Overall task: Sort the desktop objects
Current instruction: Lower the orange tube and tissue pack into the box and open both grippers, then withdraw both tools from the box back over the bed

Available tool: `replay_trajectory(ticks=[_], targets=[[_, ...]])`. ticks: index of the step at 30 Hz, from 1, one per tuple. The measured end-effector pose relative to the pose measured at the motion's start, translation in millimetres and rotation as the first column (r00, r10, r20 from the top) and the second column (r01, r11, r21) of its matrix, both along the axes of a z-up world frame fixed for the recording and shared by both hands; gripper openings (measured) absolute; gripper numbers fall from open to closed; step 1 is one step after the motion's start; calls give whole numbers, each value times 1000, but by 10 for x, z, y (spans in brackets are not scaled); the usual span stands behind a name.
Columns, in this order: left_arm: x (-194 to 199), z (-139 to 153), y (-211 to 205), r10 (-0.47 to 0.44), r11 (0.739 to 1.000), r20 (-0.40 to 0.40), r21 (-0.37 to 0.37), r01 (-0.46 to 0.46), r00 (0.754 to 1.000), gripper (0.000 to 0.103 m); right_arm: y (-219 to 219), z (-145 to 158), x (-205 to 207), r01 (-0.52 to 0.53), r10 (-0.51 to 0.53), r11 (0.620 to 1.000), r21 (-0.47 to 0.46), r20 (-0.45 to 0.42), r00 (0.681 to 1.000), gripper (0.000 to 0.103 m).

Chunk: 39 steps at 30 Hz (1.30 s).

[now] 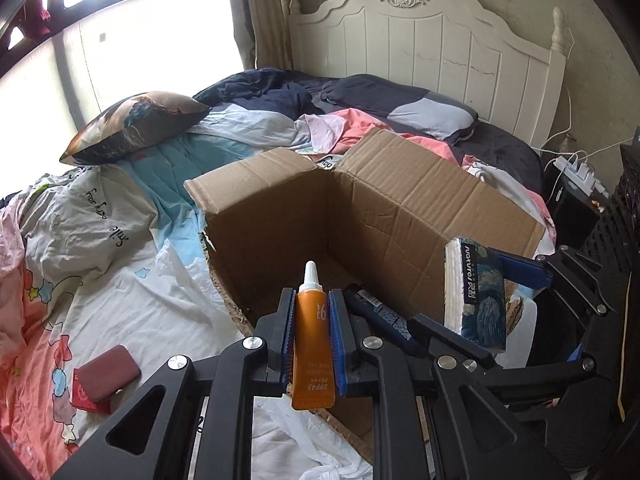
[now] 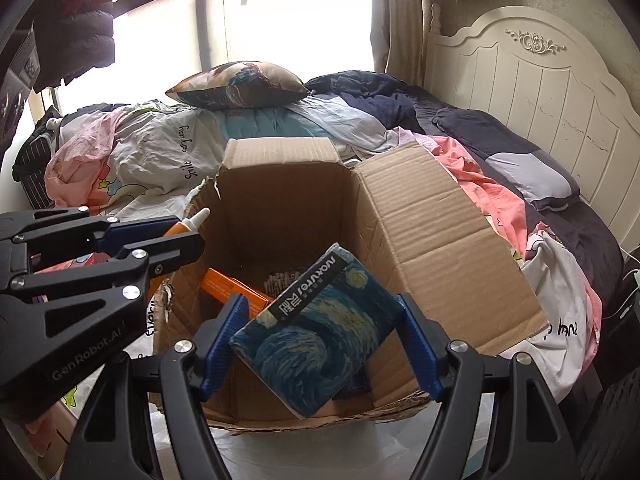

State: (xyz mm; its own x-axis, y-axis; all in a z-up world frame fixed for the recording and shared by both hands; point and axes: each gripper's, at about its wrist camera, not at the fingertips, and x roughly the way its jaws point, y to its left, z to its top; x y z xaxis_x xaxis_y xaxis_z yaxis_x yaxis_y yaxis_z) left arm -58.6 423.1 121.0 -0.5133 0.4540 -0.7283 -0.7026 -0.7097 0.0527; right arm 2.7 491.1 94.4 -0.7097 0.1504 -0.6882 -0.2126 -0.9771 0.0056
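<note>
My left gripper [image 1: 311, 300] is shut on an orange sunscreen tube [image 1: 312, 344] with a white cap, held over the near-left edge of an open cardboard box [image 1: 280, 220] on the bed. My right gripper [image 2: 320, 312] is shut on a blue starry-night tissue pack [image 2: 320, 336], held tilted over the box's [image 2: 420, 216] opening. The tissue pack [image 1: 476, 292] and right gripper [image 1: 520, 272] show at the right in the left wrist view. The left gripper [image 2: 176, 240] with the tube tip [image 2: 196, 218] shows at the left in the right wrist view. An orange box [image 2: 232, 286] and pens lie inside the cardboard box.
A dark red case [image 1: 108, 376] on a red packet lies on the bedding at the left. A dark pen-like item [image 1: 380, 316] lies in the box. Pillows [image 1: 136, 124], rumpled bedding and a white headboard [image 1: 420, 40] lie beyond. A power strip [image 1: 580, 172] sits at the right.
</note>
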Motion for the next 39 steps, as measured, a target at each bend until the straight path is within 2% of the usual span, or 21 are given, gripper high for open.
replay_trajectory(ticks=[9, 17, 20, 28, 31, 32, 34, 36, 39], targets=[[-165, -175, 59, 14, 1000, 52, -14, -13, 999, 16, 53, -99, -58, -12, 12, 1000, -11, 17, 1000, 71], [-116, -222, 137, 8, 999, 33, -42, -7, 999, 16, 52, -204, -91, -8, 7, 1000, 21, 59, 998, 75], [-98, -216, 151, 4, 999, 26, -42, -3, 1000, 16, 55, -189, -71, 5, -8, 999, 42, 50, 999, 80], [-118, -239, 137, 9, 999, 25, -47, -8, 1000, 16, 7, -148, -29, -4, 1, 998, 61, 36, 999, 80], [-90, -261, 156, -1, 998, 8, -69, 1, 1000, 21, -10, -167, -48, -9, 7, 998, 58, 41, 999, 80], [-72, -269, 167, -6, 997, 0, -78, 6, 1000, 28, -14, -178, -55, -10, 8, 998, 58, 44, 999, 80], [-39, -262, 171, -3, 996, -34, -88, 0, 999, 35, -24, -200, -67, -12, 9, 998, 62, 51, 999, 80], [-16, -247, 164, -3, 997, -55, -83, -2, 998, 49, -30, -213, -74, -12, 8, 998, 67, 55, 998, 80], [4, -231, 140, 3, 997, -74, -77, -9, 997, 60, -25, -230, -80, -10, 6, 998, 67, 60, 998, 80]])
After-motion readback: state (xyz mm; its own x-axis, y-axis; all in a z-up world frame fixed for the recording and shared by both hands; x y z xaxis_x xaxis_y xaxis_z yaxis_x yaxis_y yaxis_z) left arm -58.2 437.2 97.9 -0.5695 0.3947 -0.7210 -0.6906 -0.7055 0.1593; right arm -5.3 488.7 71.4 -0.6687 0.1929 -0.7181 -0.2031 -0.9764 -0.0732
